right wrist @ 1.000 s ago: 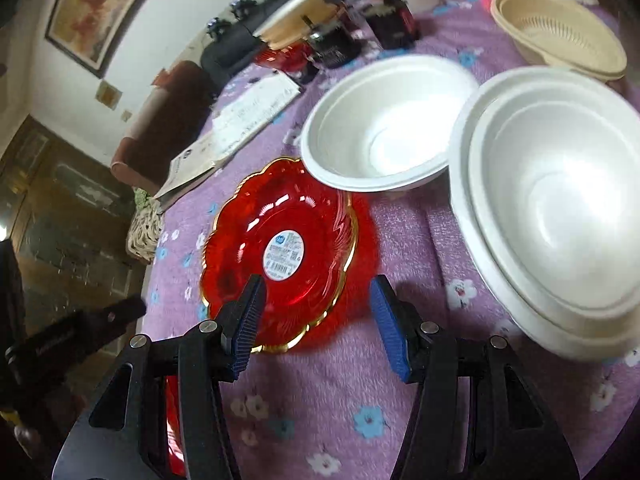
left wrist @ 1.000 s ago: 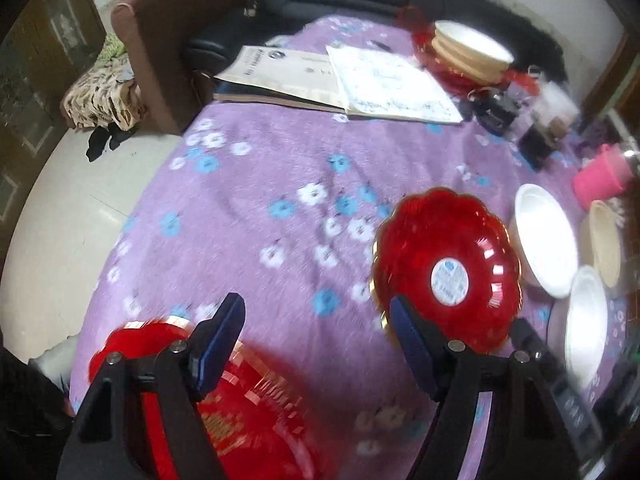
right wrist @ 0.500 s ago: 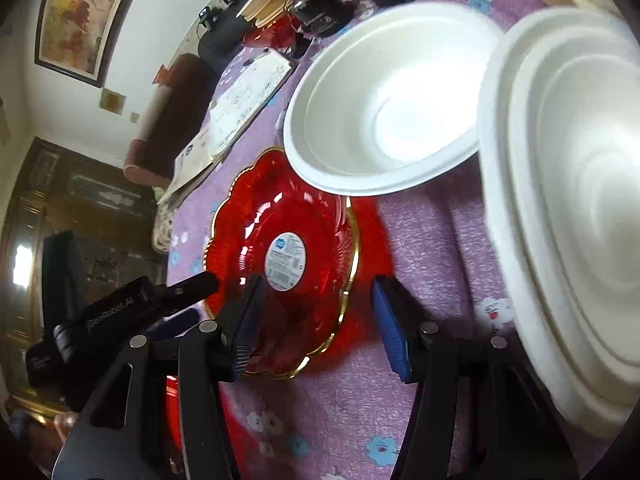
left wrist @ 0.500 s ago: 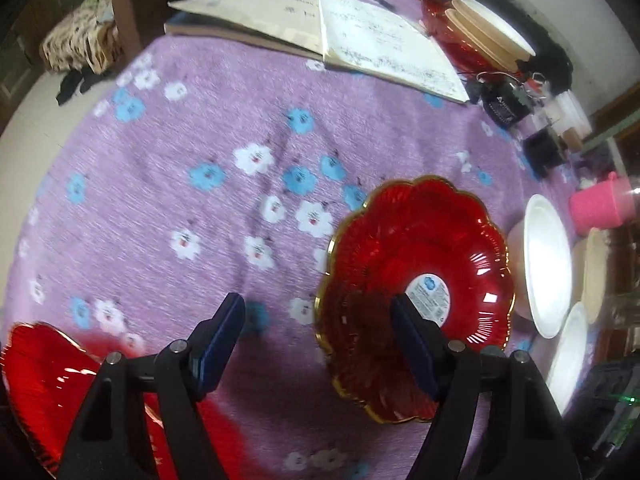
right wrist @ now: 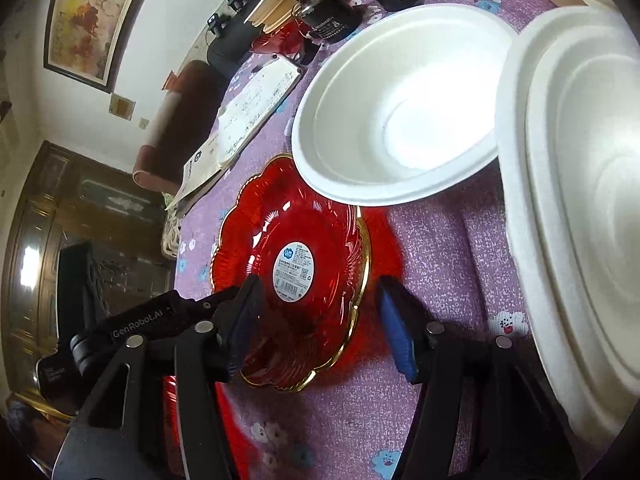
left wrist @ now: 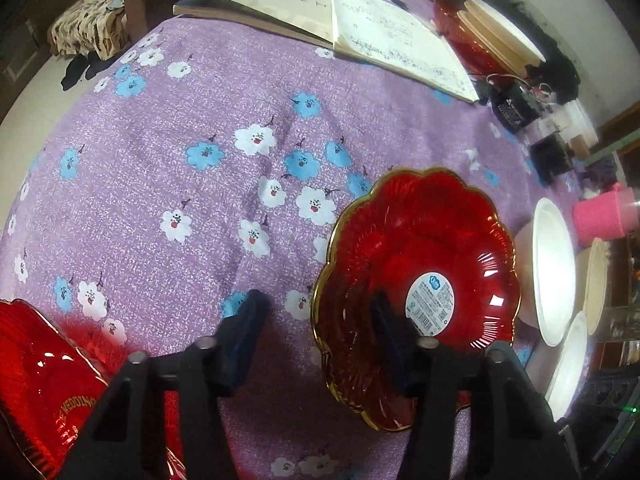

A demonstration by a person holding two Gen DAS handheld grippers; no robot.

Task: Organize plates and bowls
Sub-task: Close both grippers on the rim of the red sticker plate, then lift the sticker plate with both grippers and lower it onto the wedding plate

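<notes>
A table under a purple cloth (left wrist: 168, 184) printed with white and blue flowers carries everything; ahead of the left tool and to its right lies a red scalloped plate (left wrist: 420, 264) with a gold rim and a white label; a second red plate (left wrist: 36, 376) sits at that tool's near left; beyond the first plate rest a white bowl (right wrist: 400, 116) and stacked white bowls (right wrist: 580, 200); far ahead lie open papers (left wrist: 360, 20), small black devices (left wrist: 516, 106) and a pink cup (left wrist: 600, 220).
</notes>
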